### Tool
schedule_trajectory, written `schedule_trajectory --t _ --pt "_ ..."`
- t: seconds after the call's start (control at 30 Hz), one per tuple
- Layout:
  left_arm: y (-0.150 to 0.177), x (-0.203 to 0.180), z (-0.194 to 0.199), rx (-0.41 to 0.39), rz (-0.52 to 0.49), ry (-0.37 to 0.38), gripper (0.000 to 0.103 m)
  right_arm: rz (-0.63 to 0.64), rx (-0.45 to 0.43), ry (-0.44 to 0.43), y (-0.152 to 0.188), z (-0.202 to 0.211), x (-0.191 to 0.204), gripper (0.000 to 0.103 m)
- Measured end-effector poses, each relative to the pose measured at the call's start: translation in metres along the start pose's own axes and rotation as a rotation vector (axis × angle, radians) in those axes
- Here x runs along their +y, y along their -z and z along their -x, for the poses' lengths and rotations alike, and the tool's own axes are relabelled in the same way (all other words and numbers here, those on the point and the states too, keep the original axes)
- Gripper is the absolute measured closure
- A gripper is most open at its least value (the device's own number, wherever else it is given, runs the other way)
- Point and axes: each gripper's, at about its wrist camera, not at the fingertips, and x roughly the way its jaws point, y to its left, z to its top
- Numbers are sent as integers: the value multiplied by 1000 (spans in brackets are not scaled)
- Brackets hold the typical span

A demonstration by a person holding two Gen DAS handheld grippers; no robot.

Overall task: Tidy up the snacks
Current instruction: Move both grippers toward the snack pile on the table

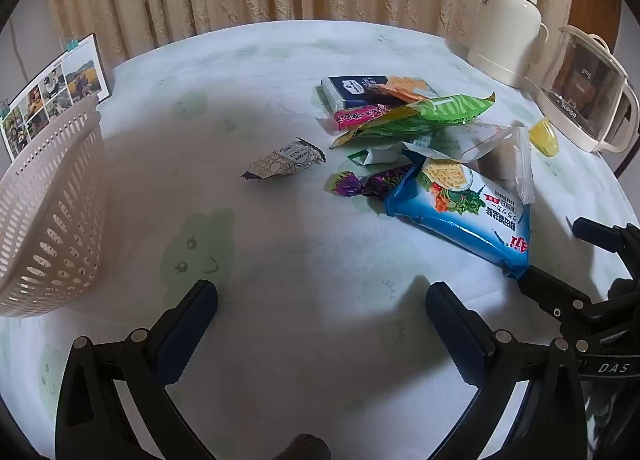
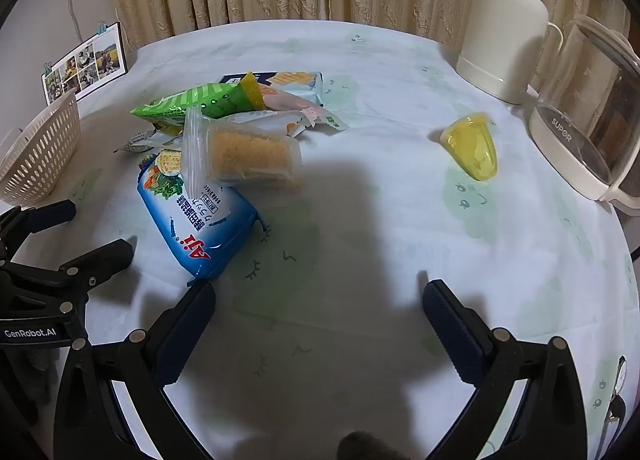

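Nothing is in the basket (image 1: 48,212) yet as far as its visible side shows; the snacks lie loose on the table (image 1: 280,72). Both tools hover low at the near edge with jaws spread wide and nothing between them: the left gripper (image 1: 320,320) faces bare cloth, and the right gripper (image 2: 318,320) does the same. The pile sits ahead and to the right of the left gripper, ahead and to the left of the right one. The blue cracker pack (image 2: 200,228) is the nearest item, its near end just beside the right gripper's left finger, its long axis running from near to far and tilted leftward in the right view. A clear bag (image 2: 244,154) rests across its far end, with the green pack (image 2: 200,100) beyond. One small patterned wrapper (image 1: 286,162) lies apart, left of the pile, between it and the basket, straight ahead of the left gripper. A yellow cup (image 2: 474,148) lies alone, well to the right. The left gripper looks better placed for the wrapper, the right for the blue pack.
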Motion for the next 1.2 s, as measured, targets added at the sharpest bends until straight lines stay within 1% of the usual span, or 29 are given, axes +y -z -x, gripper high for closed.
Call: schedule_trajectory --t 0.6,0.63,1.03,1.2 --pt "0 2 1 21 -24 20 0 -3 -1 -2 0 0 0 0" --pt "4 -2 2 14 -22 16 0 -4 -1 -2 0 0 0 0" --pt "1 -1 2 15 -23 20 0 -9 1 2 1 -1 -1 0" --pt "3 2 6 5 -10 40 0 -6 4 2 2 -1 -1 0"
